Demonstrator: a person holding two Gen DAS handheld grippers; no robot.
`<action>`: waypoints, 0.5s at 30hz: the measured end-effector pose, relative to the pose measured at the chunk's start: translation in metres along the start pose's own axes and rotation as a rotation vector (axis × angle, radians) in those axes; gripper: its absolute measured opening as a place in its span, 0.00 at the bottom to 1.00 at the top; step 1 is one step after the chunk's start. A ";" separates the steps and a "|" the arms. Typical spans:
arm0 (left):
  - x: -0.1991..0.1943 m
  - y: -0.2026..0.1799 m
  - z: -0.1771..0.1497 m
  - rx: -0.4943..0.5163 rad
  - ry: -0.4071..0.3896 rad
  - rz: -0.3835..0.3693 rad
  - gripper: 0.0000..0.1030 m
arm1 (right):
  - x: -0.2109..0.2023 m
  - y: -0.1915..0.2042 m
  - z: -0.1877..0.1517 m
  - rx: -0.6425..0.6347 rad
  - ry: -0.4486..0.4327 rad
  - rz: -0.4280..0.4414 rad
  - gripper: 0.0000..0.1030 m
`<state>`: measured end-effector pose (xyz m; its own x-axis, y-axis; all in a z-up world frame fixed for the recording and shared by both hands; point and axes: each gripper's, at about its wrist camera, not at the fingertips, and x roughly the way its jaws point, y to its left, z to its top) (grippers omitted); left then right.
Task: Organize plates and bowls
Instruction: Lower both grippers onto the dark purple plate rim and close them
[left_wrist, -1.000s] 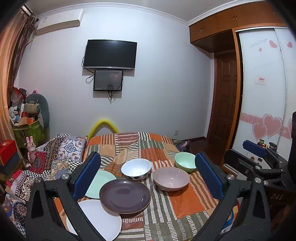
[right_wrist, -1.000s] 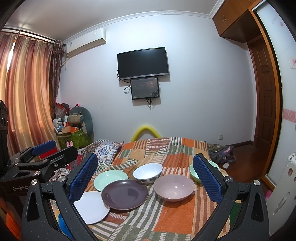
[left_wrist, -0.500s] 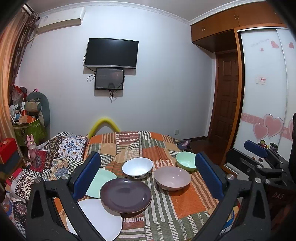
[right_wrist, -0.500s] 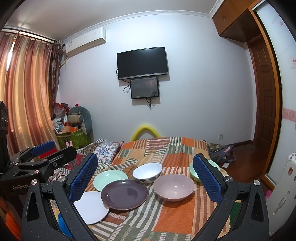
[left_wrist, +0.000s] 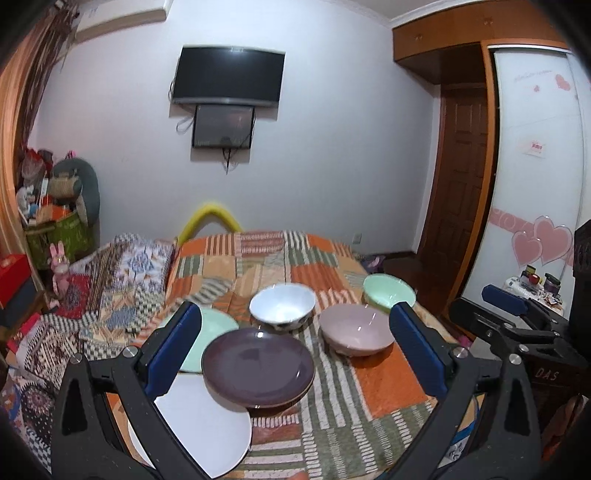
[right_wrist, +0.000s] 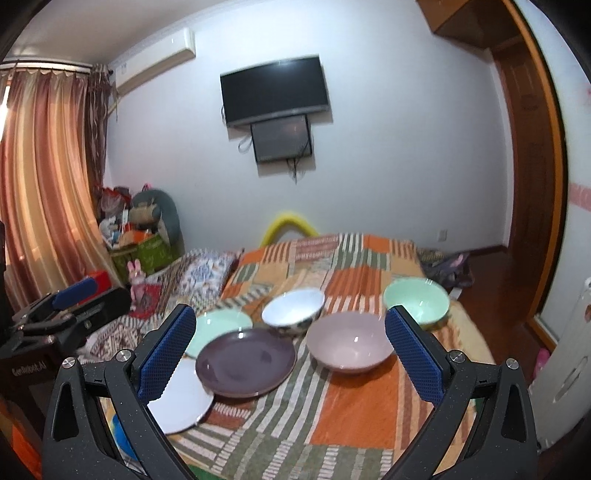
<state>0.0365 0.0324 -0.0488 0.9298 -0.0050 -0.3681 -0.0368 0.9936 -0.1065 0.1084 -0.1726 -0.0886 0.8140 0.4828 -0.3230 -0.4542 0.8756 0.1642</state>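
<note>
On the patchwork cloth (left_wrist: 388, 384) lie a dark purple plate (left_wrist: 258, 366), a white plate (left_wrist: 207, 432) and a pale green plate (left_wrist: 212, 332). Behind them stand a white bowl (left_wrist: 282, 308), a pink bowl (left_wrist: 355, 328) and a green bowl (left_wrist: 388, 291). My left gripper (left_wrist: 295, 347) hangs open above the near edge, nothing between its blue pads. The right wrist view shows the same purple plate (right_wrist: 245, 362), pink bowl (right_wrist: 349, 345), white bowl (right_wrist: 293, 310) and green bowl (right_wrist: 415, 297). My right gripper (right_wrist: 290, 350) is open and empty too.
The right gripper (left_wrist: 517, 325) shows at the right edge of the left view, the left gripper (right_wrist: 66, 314) at the left of the right view. A patterned quilt (left_wrist: 118, 273) lies left of the cloth. A wooden door (left_wrist: 461, 177) stands at the right.
Both grippers have tilted down and come a little closer to the dishes, which now sit higher and larger in view. The dishes have not moved.
</note>
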 end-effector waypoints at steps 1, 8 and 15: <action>0.007 0.005 -0.003 -0.010 0.020 0.004 1.00 | 0.006 -0.001 -0.003 0.002 0.023 0.002 0.94; 0.050 0.041 -0.024 -0.051 0.140 0.042 1.00 | 0.041 -0.007 -0.019 0.027 0.155 0.024 0.81; 0.105 0.077 -0.055 -0.048 0.307 0.099 0.79 | 0.086 -0.008 -0.042 0.044 0.306 0.057 0.65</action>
<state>0.1107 0.1021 -0.1468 0.7673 0.0500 -0.6394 -0.1454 0.9846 -0.0975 0.1668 -0.1382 -0.1568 0.6379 0.5105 -0.5765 -0.4743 0.8503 0.2281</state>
